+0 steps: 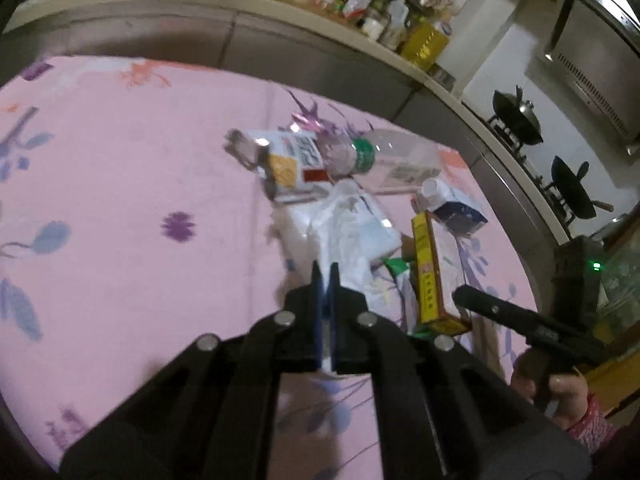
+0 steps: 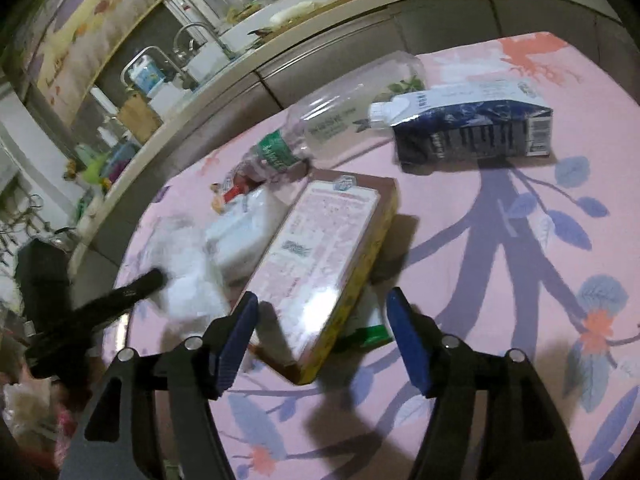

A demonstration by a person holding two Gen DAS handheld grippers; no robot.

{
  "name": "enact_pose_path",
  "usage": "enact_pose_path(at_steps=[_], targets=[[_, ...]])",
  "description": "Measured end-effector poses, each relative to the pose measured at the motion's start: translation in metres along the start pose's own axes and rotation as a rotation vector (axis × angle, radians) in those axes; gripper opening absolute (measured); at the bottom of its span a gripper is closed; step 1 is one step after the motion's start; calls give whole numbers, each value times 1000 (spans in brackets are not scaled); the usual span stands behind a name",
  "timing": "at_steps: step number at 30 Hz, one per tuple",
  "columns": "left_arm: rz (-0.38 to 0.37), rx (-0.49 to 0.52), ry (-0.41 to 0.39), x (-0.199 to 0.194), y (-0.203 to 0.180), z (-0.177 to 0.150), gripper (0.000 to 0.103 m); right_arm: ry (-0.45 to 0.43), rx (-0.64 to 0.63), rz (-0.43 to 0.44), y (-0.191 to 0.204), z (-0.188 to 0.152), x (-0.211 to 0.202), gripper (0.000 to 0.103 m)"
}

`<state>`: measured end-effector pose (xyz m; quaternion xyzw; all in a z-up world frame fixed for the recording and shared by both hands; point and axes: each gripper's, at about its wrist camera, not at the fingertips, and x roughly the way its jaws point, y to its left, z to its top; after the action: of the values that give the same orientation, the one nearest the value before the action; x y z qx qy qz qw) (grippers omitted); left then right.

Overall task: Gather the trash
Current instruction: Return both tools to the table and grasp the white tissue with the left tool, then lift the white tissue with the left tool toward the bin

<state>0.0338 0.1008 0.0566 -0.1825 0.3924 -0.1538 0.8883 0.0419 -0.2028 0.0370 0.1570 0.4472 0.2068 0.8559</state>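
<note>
The right gripper (image 2: 322,336) stands open, its blue pads either side of a yellow-edged box (image 2: 320,264) on the pink floral cloth (image 2: 540,240). Beyond lie a clear bottle (image 2: 340,120) and a dark carton (image 2: 472,128). The left gripper (image 2: 132,290) reaches to a white bag (image 2: 188,276).

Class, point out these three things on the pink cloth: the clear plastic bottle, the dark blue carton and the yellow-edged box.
clear plastic bottle (image 2: 344,116): right wrist view, on its see-through body.
dark blue carton (image 2: 476,130): right wrist view, on its dark side panel.
yellow-edged box (image 2: 320,256): right wrist view, on its printed top face.

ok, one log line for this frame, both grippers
left gripper: shut on white plastic bag | right gripper: open, astride yellow box, not gripping | bottle, carton: on table
</note>
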Motion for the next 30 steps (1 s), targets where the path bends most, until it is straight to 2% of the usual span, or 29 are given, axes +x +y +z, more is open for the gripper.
enact_pose_path(at_steps=[4, 6, 8, 10, 14, 16, 19, 23, 24, 25, 26, 28, 30], targets=[[50, -44, -20, -19, 20, -6, 1, -96, -22, -132, -3, 0, -15, 65], [45, -51, -13, -22, 26, -11, 1, -118, -39, -128, 3, 3, -21, 66], [23, -55, -5, -25, 28, -14, 1, -144, -67, -136, 16, 4, -21, 77], [1, -53, 3, -22, 24, -18, 1, -158, -92, -173, 30, 2, -14, 81], [-42, -49, 34, -13, 15, -26, 2, -146, -82, -236, 55, -2, 17, 84], [-54, -39, 51, -8, 11, -29, 2, -136, -148, -267, 64, -8, 29, 85], [-40, -27, 61, -5, 9, -32, 2, -115, -180, -295, 59, -13, 31, 85], [2, -49, 76, 0, 15, -34, 3, -190, -96, -347, 26, -15, -2, 85], [3, -59, 79, 1, 17, -34, 5, -196, -74, -349, 19, -15, -7, 85], [9, -72, 84, 3, 20, -35, 13, -196, -54, -345, 14, -16, -12, 85], [18, -81, 89, 5, 23, -35, 27, -192, -45, -337, 9, -16, -16, 85], [48, -90, 85, 9, 25, -34, 45, -187, -60, -332, 7, -16, -17, 85], [66, -77, 86, 13, 25, -34, 46, -170, -62, -316, 5, -15, -14, 85]])
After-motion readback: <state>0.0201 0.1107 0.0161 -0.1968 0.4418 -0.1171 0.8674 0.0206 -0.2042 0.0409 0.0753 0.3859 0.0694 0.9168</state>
